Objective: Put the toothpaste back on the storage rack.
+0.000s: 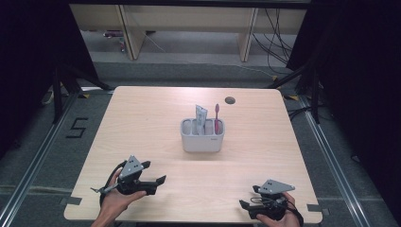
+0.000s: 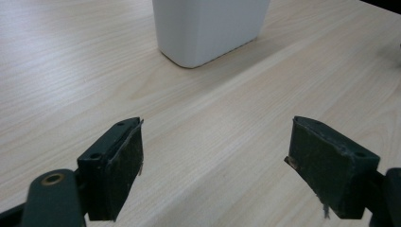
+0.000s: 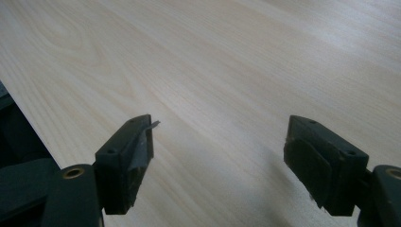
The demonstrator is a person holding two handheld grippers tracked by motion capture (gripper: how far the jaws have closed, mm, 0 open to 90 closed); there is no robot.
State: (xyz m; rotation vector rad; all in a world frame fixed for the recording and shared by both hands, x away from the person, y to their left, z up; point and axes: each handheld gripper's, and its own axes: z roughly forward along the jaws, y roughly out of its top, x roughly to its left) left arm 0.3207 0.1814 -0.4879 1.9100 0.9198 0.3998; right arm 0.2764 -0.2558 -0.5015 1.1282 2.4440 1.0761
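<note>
While both grippers rest near the table's (image 1: 142,118) front edge, each has its jaws spread wide with nothing between them. From the white caddy (image 1: 202,137) at the table's centre, the left gripper (image 1: 153,172) sits at about 7 o'clock and the right gripper (image 1: 249,197) at about 5 o'clock, both well apart from it. A toothpaste tube (image 1: 201,115) and a red toothbrush (image 1: 217,118) stand upright in the caddy.
</note>
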